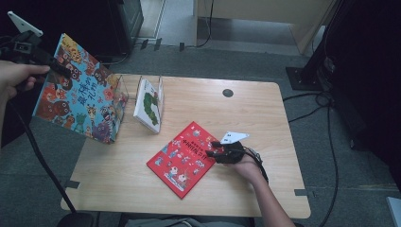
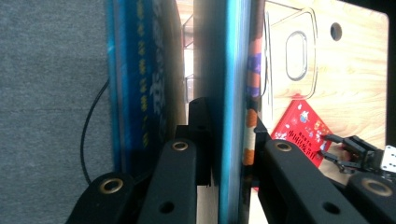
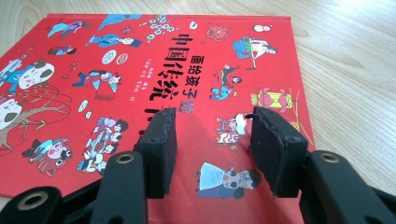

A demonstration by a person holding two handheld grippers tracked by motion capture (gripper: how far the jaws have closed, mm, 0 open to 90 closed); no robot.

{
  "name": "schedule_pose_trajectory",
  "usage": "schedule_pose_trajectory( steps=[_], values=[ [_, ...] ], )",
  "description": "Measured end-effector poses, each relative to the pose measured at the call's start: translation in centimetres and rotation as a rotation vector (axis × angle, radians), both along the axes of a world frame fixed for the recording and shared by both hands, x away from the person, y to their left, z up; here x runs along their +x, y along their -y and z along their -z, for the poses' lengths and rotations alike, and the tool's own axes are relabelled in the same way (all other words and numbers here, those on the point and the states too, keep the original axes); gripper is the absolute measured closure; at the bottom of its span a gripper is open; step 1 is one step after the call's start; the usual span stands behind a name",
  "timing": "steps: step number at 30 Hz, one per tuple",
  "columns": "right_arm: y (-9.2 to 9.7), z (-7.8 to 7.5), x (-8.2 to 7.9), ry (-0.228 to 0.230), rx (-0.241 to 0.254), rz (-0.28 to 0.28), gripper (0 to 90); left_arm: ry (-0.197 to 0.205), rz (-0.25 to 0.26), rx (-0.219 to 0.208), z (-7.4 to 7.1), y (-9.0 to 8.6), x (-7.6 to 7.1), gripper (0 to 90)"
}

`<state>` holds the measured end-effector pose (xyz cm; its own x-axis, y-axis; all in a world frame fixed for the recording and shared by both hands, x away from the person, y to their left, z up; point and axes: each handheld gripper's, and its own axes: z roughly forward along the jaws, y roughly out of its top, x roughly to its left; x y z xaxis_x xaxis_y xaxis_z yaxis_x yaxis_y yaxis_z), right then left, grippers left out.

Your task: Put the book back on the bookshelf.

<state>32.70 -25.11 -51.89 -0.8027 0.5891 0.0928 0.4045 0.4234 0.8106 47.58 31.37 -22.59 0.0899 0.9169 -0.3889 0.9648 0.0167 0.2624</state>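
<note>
Inside the clear plastic rack (image 1: 124, 90) leans one white picture book (image 1: 148, 105); left gripper (image 1: 59, 68) clamps one blue cartoon-animal book (image 1: 80, 92); right gripper (image 1: 211, 149), jaws apart, rests on one red book (image 1: 182, 158).

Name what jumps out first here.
The big blue picture book held up at the table's left edge, clamped in the left claw. Then the red book lying flat mid-table, with the right claw open over its cover.
</note>
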Motion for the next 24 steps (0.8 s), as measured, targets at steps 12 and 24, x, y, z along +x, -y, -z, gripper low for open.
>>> schedule_pose_trajectory(
  steps=[12,24],
  values=[
    [-0.2,0.0,-0.2,0.016,-0.016,0.01,50.9,-0.023,0.011,0.052,1.4,1.4,1.3,80.4],
    [0.0,0.1,-0.2,0.012,0.004,0.013,50.9,-0.022,0.006,0.072,2.0,2.0,1.4,79.1]
  ],
)
